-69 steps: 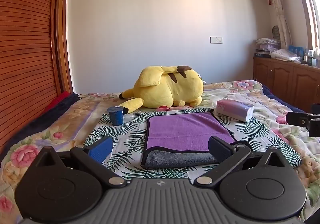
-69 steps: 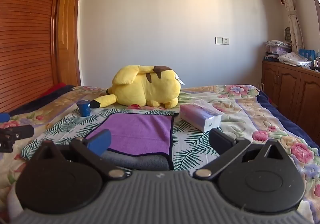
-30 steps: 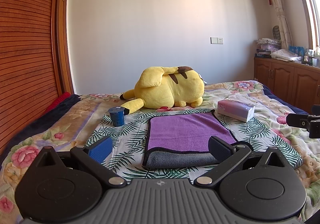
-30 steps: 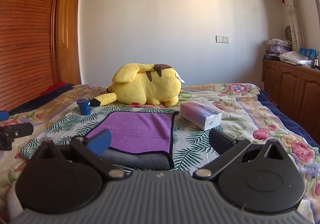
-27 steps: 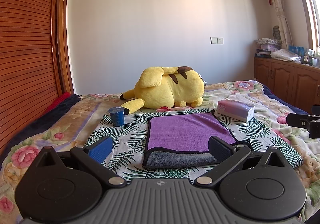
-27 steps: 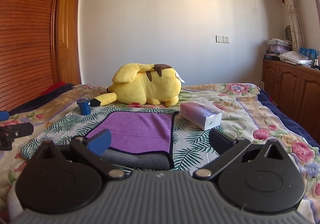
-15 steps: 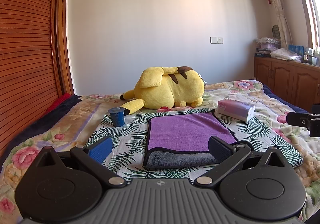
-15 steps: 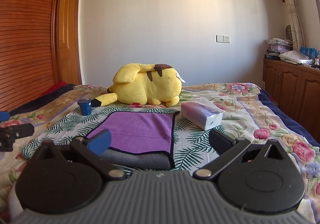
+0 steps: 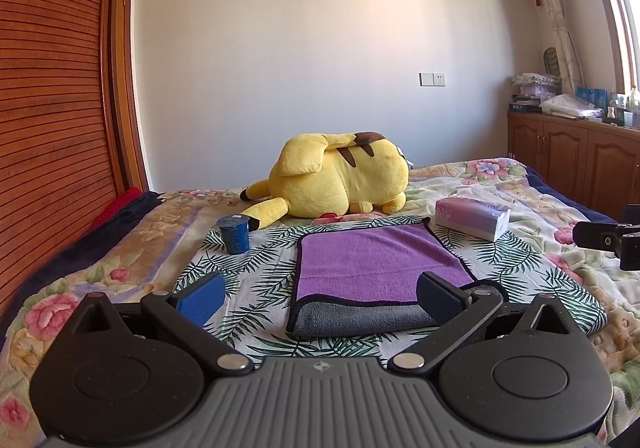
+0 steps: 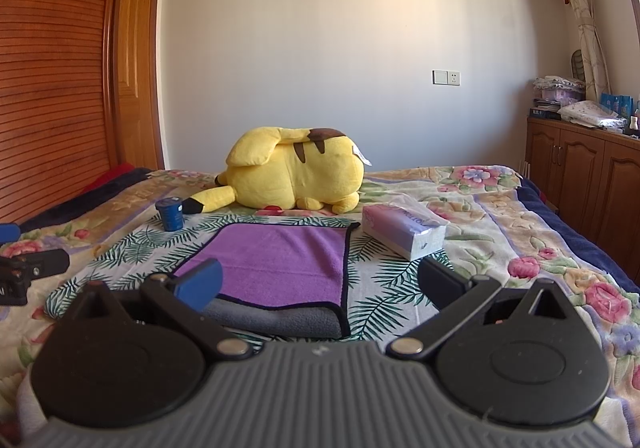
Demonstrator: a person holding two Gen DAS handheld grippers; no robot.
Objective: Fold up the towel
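Note:
A purple towel (image 9: 372,264) with a grey underside and black trim lies folded on a palm-leaf cloth (image 9: 256,276) on the bed; it also shows in the right wrist view (image 10: 280,260). My left gripper (image 9: 320,294) is open and empty, held just short of the towel's near folded edge. My right gripper (image 10: 318,284) is open and empty, near the towel's right front corner. Each gripper's tip shows at the edge of the other view.
A yellow plush toy (image 9: 336,180) lies behind the towel. A blue cup (image 9: 234,234) stands at the back left. A tissue pack (image 9: 472,216) lies at the back right. A wooden wardrobe (image 9: 52,128) is left, cabinets (image 9: 572,160) right.
Both grippers stay open and nearly still, with only a slight drift of view. The towel has not moved.

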